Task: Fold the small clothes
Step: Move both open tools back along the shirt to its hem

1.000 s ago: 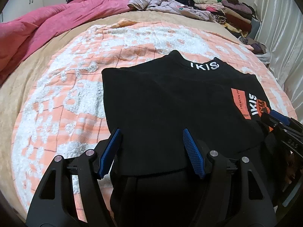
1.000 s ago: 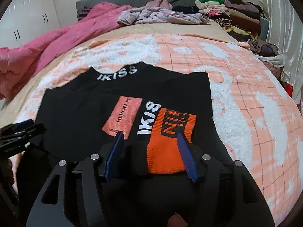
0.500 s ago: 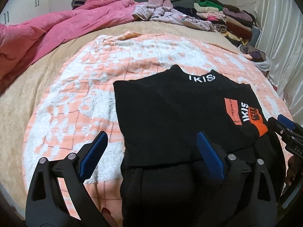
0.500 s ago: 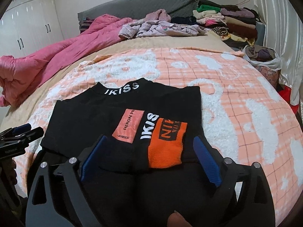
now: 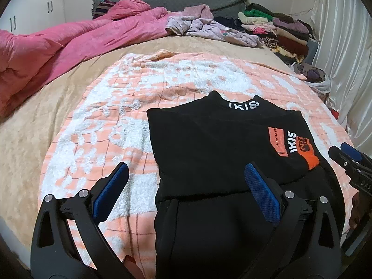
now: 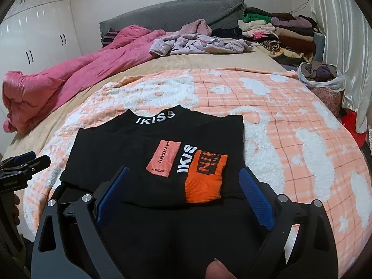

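Hovering over the bed's near edge, we hold both grippers with fingers spread, gripping nothing: left gripper [image 5: 186, 188] above the black top's [image 5: 216, 139] left hem, right gripper [image 6: 183, 190] above its orange patch [image 6: 204, 176]. It lies folded on the peach blanket [image 6: 290, 116].

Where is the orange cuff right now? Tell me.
In the right wrist view the orange cuff lies on the folded black top, right of the pink patch, just ahead of the open right gripper.
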